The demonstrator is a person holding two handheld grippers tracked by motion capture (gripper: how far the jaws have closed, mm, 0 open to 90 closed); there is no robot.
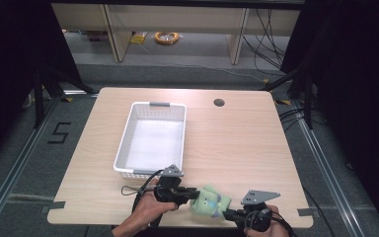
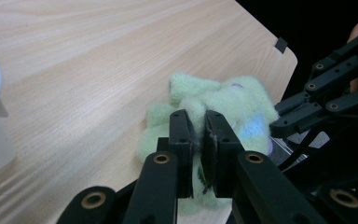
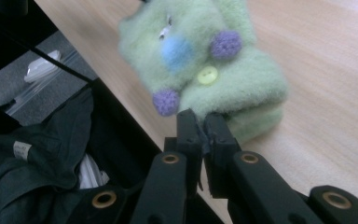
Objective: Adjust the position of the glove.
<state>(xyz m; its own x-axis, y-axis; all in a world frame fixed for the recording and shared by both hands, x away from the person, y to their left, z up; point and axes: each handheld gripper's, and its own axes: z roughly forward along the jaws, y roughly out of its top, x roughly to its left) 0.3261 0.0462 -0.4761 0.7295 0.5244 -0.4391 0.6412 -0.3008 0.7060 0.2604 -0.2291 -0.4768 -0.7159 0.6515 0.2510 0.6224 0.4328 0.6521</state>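
Fingers of both grippers, left (image 1: 190, 194) and right (image 1: 228, 213), are clamped on opposite ends of the green plush toy (image 1: 209, 201), probably to carry it together above the bench (image 1: 237, 143).

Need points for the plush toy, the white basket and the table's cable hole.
plush toy (image 1: 210, 201), high view, green body between the grippers.
white basket (image 1: 125, 133), high view, left rim.
cable hole (image 1: 219, 102), high view, its dark centre.

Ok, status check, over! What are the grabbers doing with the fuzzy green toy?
Left gripper shut on the green plush toy. Right gripper shut on its other end. Toy at the table's near edge. White basket beyond, path clear.
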